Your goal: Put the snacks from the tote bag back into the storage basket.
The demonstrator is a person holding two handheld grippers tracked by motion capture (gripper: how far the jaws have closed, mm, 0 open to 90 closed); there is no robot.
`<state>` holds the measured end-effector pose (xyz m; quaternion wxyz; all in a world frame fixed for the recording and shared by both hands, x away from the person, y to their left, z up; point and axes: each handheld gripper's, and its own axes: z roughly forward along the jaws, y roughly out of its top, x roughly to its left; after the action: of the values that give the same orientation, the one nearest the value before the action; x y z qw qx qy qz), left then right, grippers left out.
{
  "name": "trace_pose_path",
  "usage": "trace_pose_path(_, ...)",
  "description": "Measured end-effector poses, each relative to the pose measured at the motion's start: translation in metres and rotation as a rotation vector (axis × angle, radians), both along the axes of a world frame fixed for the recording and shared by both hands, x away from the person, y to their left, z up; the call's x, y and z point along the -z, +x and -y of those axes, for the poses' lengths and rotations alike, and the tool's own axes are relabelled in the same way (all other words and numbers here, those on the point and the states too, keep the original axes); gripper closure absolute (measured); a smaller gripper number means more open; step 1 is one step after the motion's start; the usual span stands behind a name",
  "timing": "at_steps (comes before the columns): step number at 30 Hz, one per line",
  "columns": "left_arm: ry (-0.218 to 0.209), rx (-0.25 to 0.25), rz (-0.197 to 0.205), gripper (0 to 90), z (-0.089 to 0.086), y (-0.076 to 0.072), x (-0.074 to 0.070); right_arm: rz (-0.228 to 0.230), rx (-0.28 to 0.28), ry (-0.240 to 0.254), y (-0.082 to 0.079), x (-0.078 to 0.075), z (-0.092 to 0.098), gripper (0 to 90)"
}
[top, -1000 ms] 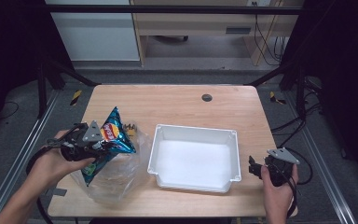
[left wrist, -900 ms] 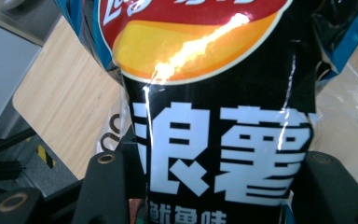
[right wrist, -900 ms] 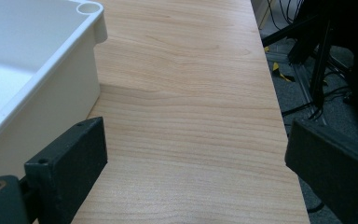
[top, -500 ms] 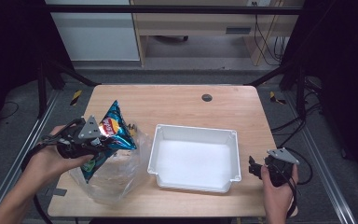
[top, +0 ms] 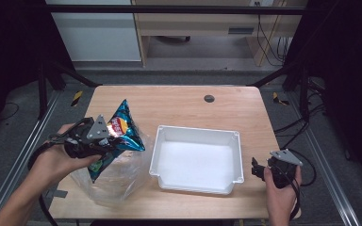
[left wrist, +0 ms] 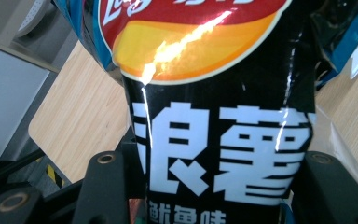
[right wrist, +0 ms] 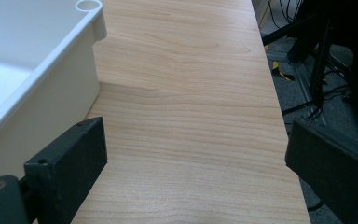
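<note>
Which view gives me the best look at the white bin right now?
The high view: the whole white bin shows, open and bare inside, between both grippers. The right gripper view catches just one corner and side wall. In the left gripper view the chip bag blocks it.

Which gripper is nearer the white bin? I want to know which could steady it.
Right. The right gripper sits open just beside the white bin's right wall; the left gripper holds the chip bag farther off on the bin's left.
</note>
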<state>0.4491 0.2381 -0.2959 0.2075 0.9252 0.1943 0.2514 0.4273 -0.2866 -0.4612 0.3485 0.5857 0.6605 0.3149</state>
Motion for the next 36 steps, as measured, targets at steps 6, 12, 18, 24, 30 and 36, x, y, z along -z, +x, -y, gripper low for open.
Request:
trace_pose_path(6, 0.003, 0.032, 0.004, 47.5, 0.013, 0.001, -0.002, 0.000, 0.001, 0.002, 0.000, 0.000, 0.001, 5.9)
trace_pose_path(12, 0.006, 0.060, 0.004, 47.4, 0.028, 0.004, -0.002, 0.002, 0.000, -0.001, 0.000, 0.000, 0.000, 5.9)
trace_pose_path(18, 0.017, 0.092, -0.004, 47.5, 0.042, 0.008, 0.001, 0.004, -0.001, 0.002, 0.000, 0.000, 0.001, 5.9)
trace_pose_path(24, 0.023, 0.125, -0.005, 47.5, 0.057, 0.016, -0.002, 0.005, 0.001, 0.007, 0.001, 0.002, 0.002, 5.8)
trace_pose_path(30, 0.022, 0.148, -0.009, 47.5, 0.069, 0.024, -0.004, 0.004, -0.008, 0.006, 0.003, 0.002, 0.001, 5.8)
trace_pose_path(36, 0.020, 0.171, -0.011, 47.5, 0.084, 0.030, -0.002, 0.016, -0.007, 0.014, 0.002, 0.001, 0.001, 5.8)
